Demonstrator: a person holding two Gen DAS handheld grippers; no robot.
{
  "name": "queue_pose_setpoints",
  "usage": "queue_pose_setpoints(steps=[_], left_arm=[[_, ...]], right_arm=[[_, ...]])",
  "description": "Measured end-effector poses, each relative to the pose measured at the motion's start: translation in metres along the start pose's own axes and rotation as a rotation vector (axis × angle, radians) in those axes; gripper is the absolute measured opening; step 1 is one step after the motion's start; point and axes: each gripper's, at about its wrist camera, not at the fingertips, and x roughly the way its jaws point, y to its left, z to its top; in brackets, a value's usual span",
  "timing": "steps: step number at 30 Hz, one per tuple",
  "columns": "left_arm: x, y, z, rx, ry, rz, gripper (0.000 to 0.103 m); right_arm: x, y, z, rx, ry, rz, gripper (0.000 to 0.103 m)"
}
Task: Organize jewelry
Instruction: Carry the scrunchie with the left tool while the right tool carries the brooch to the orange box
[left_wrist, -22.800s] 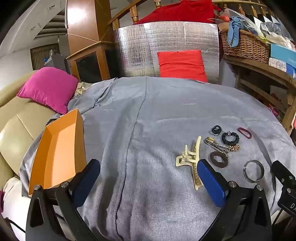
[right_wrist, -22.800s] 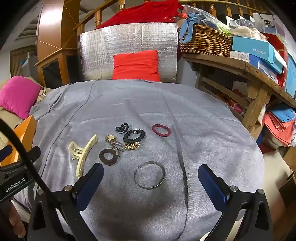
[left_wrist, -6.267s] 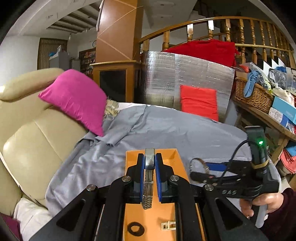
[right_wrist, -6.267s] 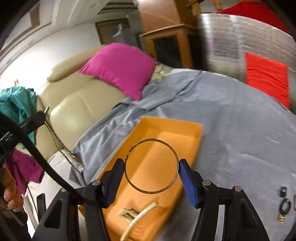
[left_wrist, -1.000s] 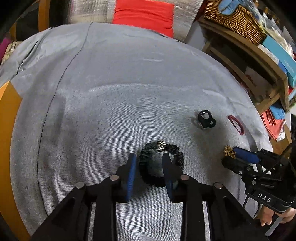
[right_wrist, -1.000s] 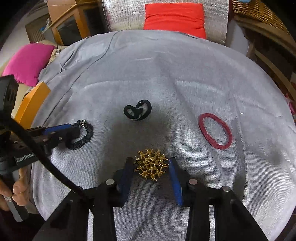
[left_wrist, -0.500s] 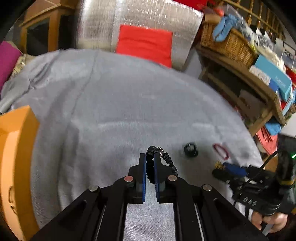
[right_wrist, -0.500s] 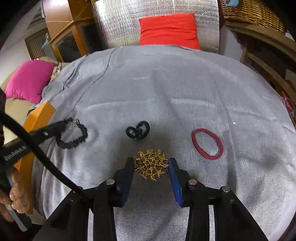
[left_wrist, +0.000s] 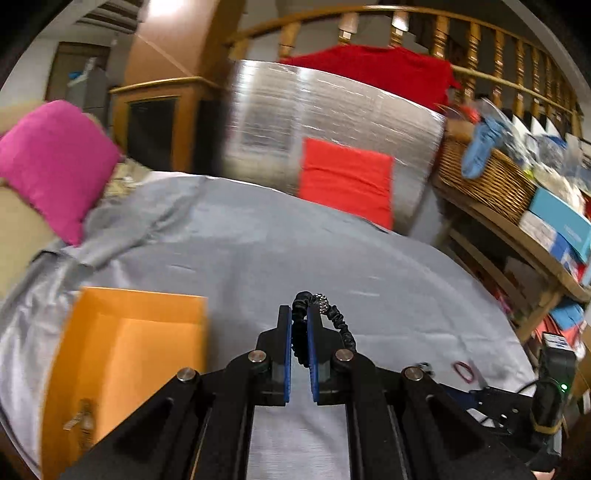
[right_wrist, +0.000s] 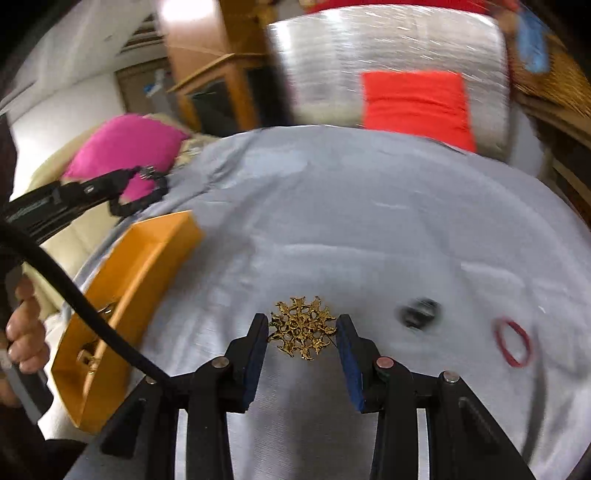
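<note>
Here, scrunchie (left_wrist: 334, 320) clamped, brooch (right_wrist: 302, 327) between jaws

this was a lived-in home, a cluttered sitting room by the look of it. a grey cloth (left_wrist: 295, 251) covered the round table, and at ten o'clock a magenta cushion (left_wrist: 55, 162) sat on a cream leather sofa (right_wrist: 77, 236). a wooden stair railing (left_wrist: 461, 44) with turned balusters curved across twelve o'clock, a red blanket (left_wrist: 369, 74) draped over it. below that stood a silver foil-covered panel (left_wrist: 332, 122) with a red cushion (left_wrist: 347, 181) against it. at two o'clock a wooden shelf (left_wrist: 517, 236) held a wicker basket (left_wrist: 487, 184) of cloth and stacked boxes — household storage. a wooden cabinet (left_wrist: 159, 122) stood at eleven o'clock.
</note>
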Motion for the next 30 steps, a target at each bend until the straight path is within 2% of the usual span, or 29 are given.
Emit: queue_pose_setpoints(steps=[7,12,17,21,30], left_arm=[[-0.022,0.103,-0.004,-0.132,0.035,0.121,0.008],[-0.030,0.148,-0.025,-0.158,0.091,0.178,0.008],[-0.038,0.160,-0.050,-0.152,0.163,0.171,0.008],[-0.041,0.164,-0.060,-0.157,0.207,0.163,0.008],[-0.031,0.184,-0.079,-0.232,0.314,0.146,0.008]], right_arm=[[0.033,0.091,0.041,-0.140,0.005,0.101,0.040],[0.069,0.147,0.070,-0.195,0.041,0.167,0.040],[0.113,0.194,0.085,-0.241,0.126,0.199,0.040],[0.151,0.225,0.088,-0.243,0.258,0.190,0.040],[0.209,0.244,0.098,-0.113,0.457,0.220,0.040]])
